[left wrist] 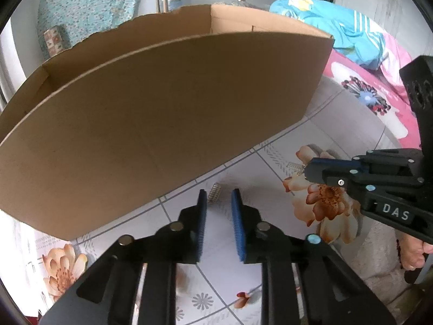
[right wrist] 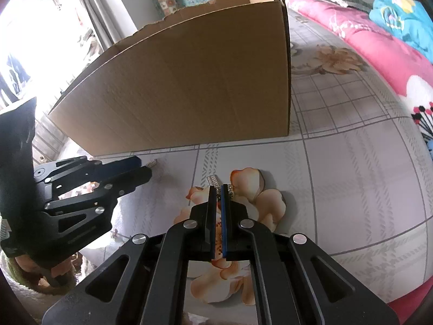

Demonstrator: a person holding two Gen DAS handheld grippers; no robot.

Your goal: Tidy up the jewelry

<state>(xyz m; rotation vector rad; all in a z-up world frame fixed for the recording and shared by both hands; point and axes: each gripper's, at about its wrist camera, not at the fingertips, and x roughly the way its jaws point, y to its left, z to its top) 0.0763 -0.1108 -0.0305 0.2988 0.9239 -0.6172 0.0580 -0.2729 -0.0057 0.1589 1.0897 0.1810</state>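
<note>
Early in the job, judging by the layout: two pieces not yet put away, nothing seen going into the cardboard box (right wrist: 189, 81). Can't see the box interior from either camera, so can't say what's already sorted. Likely remaining: lift both pieces, carry over the near wall, drop inside. Right gripper (right wrist: 219, 187): fingers pressed together, apparently pinching the silver strip (right wrist: 213, 181) right at the tips, with bits of it poking out on both sides, low against the flower print on the bed sheet (right wrist: 351, 189). Can't tell whether lifted clear of the sheet or touching it. Same read from the left camera: strip at the very tip, nothing deeper between the pads. Left gripper (left wrist: 219, 196): fingers apart with a narrow gap, pads bare, nothing pinched. Silver coil (left wrist: 214, 192) lying on the sheet at the tips, close by one finger, mostly sticking out beyond toward the box. Not gripped as far as visible. Both pieces near the foot of the box wall, apart from each other.
</note>
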